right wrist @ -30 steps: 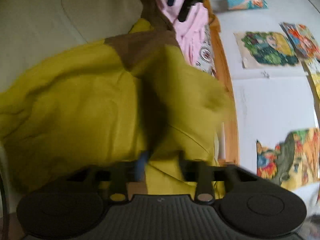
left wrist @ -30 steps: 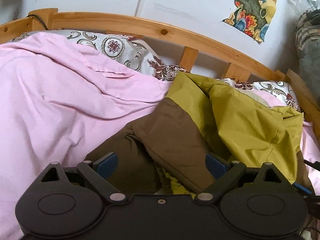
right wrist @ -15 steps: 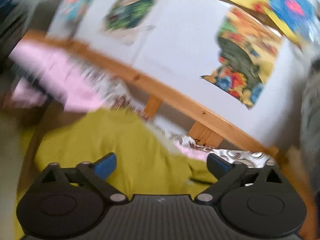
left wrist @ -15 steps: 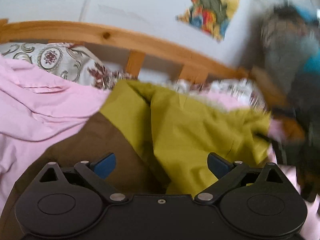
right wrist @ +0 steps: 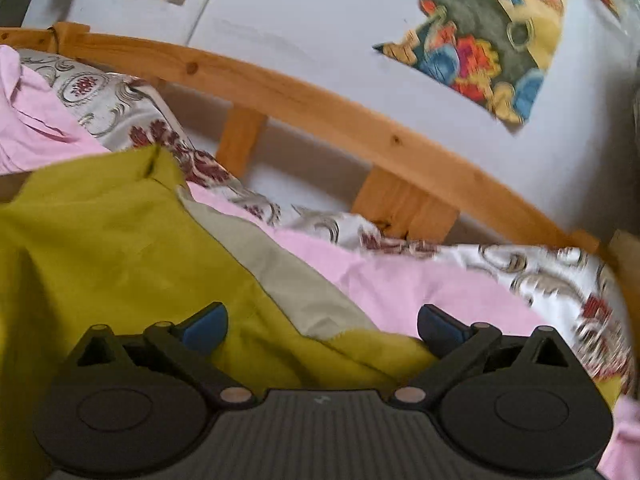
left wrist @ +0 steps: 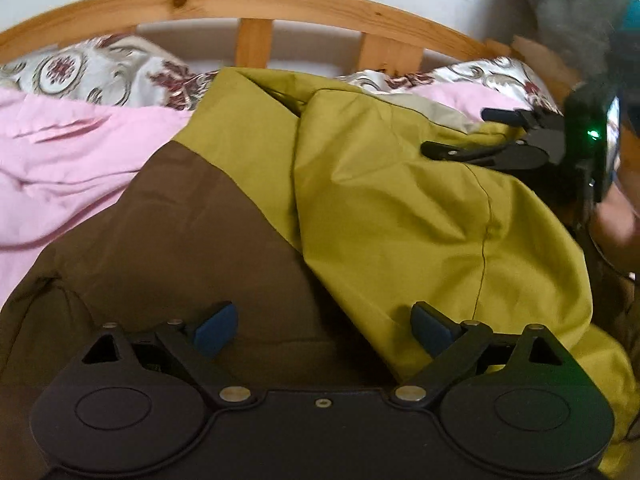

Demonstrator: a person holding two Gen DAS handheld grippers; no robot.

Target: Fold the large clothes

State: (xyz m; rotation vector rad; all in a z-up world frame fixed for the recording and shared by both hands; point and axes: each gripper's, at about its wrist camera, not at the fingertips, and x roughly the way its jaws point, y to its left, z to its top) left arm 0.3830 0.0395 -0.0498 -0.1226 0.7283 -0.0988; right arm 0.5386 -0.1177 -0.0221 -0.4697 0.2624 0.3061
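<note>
An olive-green and brown garment (left wrist: 392, 208) lies bunched on a pink sheet on the bed. My left gripper (left wrist: 324, 326) is open, its blue pads low over the garment where brown meets olive. My right gripper (right wrist: 322, 326) is open above the garment's olive edge (right wrist: 120, 248) and pale grey lining (right wrist: 280, 276). The right gripper also shows in the left wrist view (left wrist: 460, 132), at the garment's far right corner, with a person's hand behind it.
A pink sheet (left wrist: 72, 160) covers the bed to the left and behind. Patterned pillows (left wrist: 100, 72) lie along a wooden slatted headboard (left wrist: 256, 4). A white wall with colourful posters (right wrist: 480, 32) stands behind. Grey-blue bundled items (left wrist: 580, 0) sit at far right.
The right gripper has let go of the olive fabric, opened and swung round to face the headboard. The left gripper has moved right and closer over the garment.
</note>
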